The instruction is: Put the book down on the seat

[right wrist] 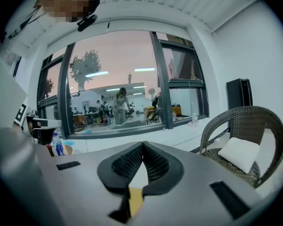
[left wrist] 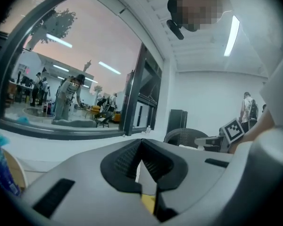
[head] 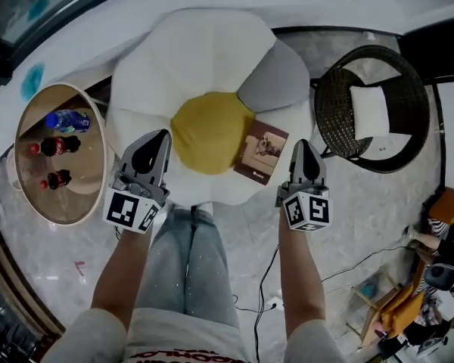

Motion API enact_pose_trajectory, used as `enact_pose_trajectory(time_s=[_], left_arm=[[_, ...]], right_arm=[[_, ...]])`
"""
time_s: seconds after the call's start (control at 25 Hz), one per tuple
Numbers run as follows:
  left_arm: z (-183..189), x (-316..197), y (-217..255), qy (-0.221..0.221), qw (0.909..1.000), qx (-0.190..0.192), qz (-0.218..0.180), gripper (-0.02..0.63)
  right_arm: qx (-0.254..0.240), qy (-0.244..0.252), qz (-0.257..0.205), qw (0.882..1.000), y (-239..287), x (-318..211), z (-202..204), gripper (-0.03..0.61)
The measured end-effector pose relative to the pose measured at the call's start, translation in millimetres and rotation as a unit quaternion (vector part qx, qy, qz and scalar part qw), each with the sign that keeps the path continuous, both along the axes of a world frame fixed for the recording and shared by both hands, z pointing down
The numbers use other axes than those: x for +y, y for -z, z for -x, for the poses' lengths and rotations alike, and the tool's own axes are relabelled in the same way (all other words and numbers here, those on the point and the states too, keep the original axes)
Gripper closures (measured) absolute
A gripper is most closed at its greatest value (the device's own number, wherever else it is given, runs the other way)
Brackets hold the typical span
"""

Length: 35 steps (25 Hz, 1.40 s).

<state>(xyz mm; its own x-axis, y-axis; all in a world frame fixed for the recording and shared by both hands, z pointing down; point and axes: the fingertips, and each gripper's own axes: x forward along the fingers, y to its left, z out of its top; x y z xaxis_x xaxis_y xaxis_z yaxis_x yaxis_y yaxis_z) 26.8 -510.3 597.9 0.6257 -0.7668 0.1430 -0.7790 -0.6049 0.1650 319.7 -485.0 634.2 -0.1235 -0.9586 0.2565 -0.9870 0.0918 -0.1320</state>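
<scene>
The book [head: 262, 152] lies flat on the flower-shaped seat [head: 204, 51], on a white petal just right of the yellow centre [head: 208, 131] and below the grey petal [head: 276, 78]. Neither gripper touches it. The left gripper [head: 159, 137] hovers over the seat's near left edge with its fingers [left wrist: 127, 161] pressed together on nothing. The right gripper [head: 303, 145] hangs just right of the book, its fingers [right wrist: 155, 164] likewise closed and empty. A small round desk [head: 68, 203] with bottles [head: 58, 147] stands to the left, and a wicker chair [head: 333, 112] to the right.
</scene>
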Motion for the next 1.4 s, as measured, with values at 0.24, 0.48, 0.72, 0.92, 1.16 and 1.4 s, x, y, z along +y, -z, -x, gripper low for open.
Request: enact_pose_trajectory(time_s=[0.24,0.48,0.72,0.92,1.16,1.4], left_arm=[[18,-12,81,0.009,0.9994,0.002,-0.033,0.6],[40,-2,148,0.012,0.998,-0.009,-0.061,0.6],[66,15,225,0.021,0.9959,-0.012,-0.088,0.6],[94,28,277,0.035,0.9949,0.01,-0.094,0.6],[114,57,337,0.031,0.9908,0.02,-0.13,0.6],[129,94,363,0.035,0.9892,0.037,-0.137,0.6]], right_arm=[[0.0,0.012,-0.021,1.0,80,11,24,0.552],[0.006,-0.012,-0.026,1.0,144,30,39,0.552],[0.011,-0.002,-0.048,0.999,222,42,71,0.552],[0.013,0.018,-0.074,0.997,278,51,107,0.552],[0.02,0.054,-0.107,0.993,341,70,149,0.552],[-0.008,0.066,-0.129,0.989,380,97,167,0.552]])
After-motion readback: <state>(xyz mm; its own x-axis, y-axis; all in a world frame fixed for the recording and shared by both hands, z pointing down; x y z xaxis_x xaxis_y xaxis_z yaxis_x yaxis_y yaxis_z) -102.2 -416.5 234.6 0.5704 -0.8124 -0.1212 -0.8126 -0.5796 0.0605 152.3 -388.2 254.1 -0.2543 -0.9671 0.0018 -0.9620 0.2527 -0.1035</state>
